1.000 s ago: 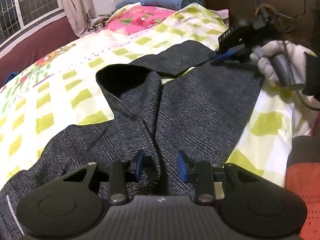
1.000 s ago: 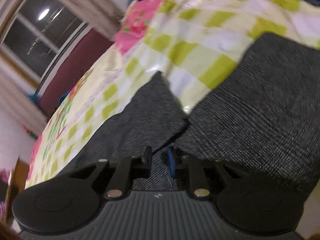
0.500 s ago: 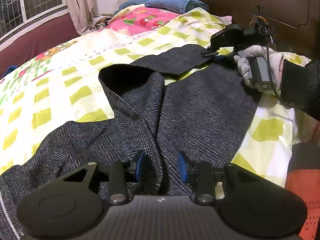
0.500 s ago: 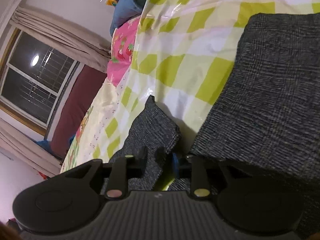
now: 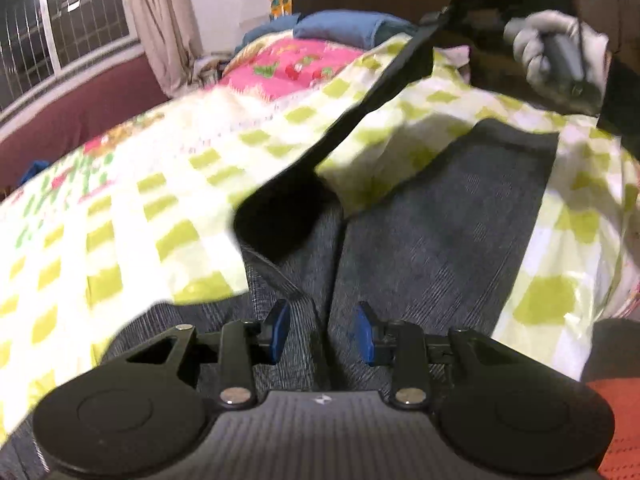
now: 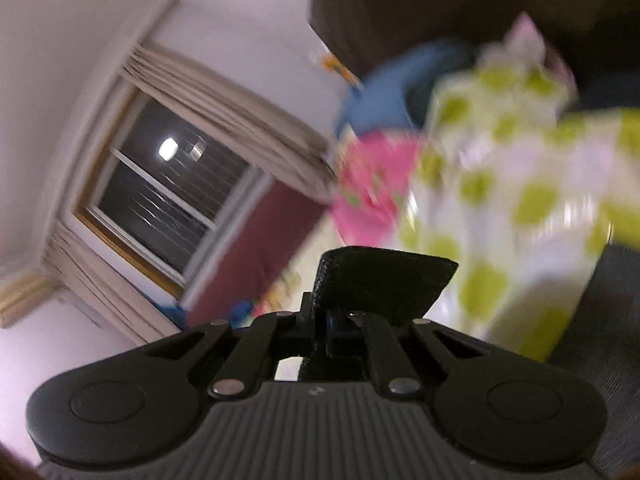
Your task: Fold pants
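Checked bedspread (image 5: 160, 208), pants (image 5: 440, 232), right-view window (image 6: 168, 184)

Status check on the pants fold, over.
Right gripper shut on pant leg, lifted off bedspread. Left gripper open over pants. Nothing blocking.

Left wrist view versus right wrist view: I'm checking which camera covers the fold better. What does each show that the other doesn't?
Only the left wrist view shows the left gripper with its jaws apart over the pants lying on the bed, a pant leg strip lifted by the right gripper, and the gloved hand.

Only the right wrist view shows, close up, the right gripper's jaws shut on the dark fabric.

Both show the checked bedsheet, window, curtain and blue pillow.
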`<state>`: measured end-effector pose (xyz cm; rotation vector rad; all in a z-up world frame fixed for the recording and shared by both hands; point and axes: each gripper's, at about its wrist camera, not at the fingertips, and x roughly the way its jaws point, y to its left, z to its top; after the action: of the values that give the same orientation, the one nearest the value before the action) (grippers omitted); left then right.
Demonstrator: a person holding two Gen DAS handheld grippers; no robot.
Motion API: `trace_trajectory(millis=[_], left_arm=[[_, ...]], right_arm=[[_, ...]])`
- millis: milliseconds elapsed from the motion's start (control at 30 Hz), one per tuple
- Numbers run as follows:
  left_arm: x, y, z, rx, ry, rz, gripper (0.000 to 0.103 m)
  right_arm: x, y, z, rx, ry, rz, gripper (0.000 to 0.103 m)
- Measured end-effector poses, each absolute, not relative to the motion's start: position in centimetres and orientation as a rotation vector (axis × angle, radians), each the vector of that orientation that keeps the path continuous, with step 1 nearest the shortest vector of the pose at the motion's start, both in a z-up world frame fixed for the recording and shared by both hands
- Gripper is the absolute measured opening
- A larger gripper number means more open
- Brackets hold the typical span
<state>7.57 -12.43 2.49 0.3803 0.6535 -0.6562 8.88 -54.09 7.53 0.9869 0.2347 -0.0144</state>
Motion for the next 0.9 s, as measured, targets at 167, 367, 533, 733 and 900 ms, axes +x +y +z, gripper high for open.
trace_trajectory(millis=[167,367,533,733,900], left_arm=[[6.0,-13.5,3.2,0.382,0.634,-0.704,0.049],[4.3,-16.3,1.1,0.465,0.689,-0.793,0.049],[3.8,-17.8,-0.6,0.516,0.749,-0.825,0.055],[4.2,-18.7,-0.5,0.522,0.753,-0.821,0.056],[4.3,-18.3,0.4,0.499,0.735,-0.813,0.056]], right_arm=[[2.8,-58.0,7.6,0.922,0.213,-0.139,0.006],[-0.8,-63.0,0.3,1.002,0.373,-0.396,0.006],[-0.8,-63.2,-1.8,1.015,0.435,-0.394,0.006],[2.2,-62.2,1.5,0.968,0.385,-0.278,0.006],[2.0,-61.5,3.9,0.938,0.288,-0.226,0.006]])
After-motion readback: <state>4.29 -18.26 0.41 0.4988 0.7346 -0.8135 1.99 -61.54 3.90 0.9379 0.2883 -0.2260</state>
